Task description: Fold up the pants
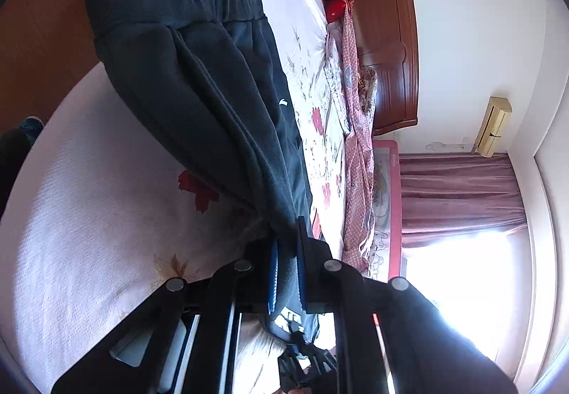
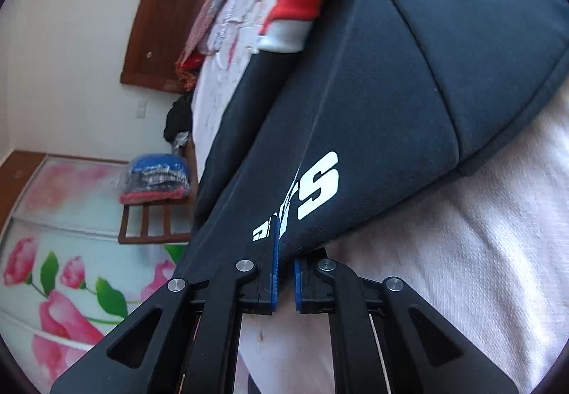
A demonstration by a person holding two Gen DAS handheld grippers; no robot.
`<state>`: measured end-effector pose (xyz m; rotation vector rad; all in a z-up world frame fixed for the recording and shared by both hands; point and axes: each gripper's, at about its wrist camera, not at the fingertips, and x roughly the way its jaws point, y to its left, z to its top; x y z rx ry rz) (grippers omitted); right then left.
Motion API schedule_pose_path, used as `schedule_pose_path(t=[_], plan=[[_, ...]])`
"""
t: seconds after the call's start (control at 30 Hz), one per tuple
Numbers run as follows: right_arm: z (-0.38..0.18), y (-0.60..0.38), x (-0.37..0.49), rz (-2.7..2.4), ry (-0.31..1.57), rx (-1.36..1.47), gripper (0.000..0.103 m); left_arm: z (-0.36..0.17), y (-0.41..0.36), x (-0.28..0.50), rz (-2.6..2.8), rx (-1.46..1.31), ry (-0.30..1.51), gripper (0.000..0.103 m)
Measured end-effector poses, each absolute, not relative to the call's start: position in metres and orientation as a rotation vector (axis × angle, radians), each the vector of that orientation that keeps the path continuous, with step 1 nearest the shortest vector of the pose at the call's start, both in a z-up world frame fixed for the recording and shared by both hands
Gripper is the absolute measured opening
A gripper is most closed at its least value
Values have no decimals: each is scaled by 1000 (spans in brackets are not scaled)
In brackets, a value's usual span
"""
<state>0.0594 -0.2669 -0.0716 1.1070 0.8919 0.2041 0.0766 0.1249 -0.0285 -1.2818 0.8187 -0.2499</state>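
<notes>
Dark navy track pants (image 1: 199, 80) lie stretched across a bed with a pale pink floral sheet (image 1: 89, 216). Their elastic waistband is at the far end in the left wrist view. My left gripper (image 1: 286, 251) is shut on a bunched part of the pants near the leg end. In the right wrist view the pants (image 2: 391, 80) show white lettering and a red and white panel (image 2: 302, 2). My right gripper (image 2: 284, 266) is shut on the fabric edge just below the lettering.
A wooden headboard (image 1: 387, 38) and crumpled pink patterned bedding (image 1: 355, 145) lie along the far side of the bed. A curtained bright window (image 1: 462, 216) is beyond. A wooden chair with bagged clothes (image 2: 156, 180) stands by a floral wardrobe door (image 2: 53, 251).
</notes>
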Motion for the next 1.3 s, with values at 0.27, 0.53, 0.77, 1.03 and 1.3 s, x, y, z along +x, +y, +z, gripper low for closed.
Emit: schedule_pose_path(t=[0.27, 0.53, 0.77, 1.03, 1.3], plan=[[-18, -301, -8, 374, 890, 1012, 5, 18, 104, -15, -256, -1122, 894, 8], [-92, -319, -48, 254, 1099, 877, 8, -41, 96, -86, -106, -979, 1209, 15], [-100, -339, -69, 237, 1026, 992, 25, -2, 120, -62, -117, -808, 999, 52], [-67, -468, -90, -109, 851, 1003, 25, -31, 84, 8, -196, -655, 1064, 61], [-68, -590, -40, -373, 740, 1053, 25, -43, 93, 5, -139, -677, 1069, 61]])
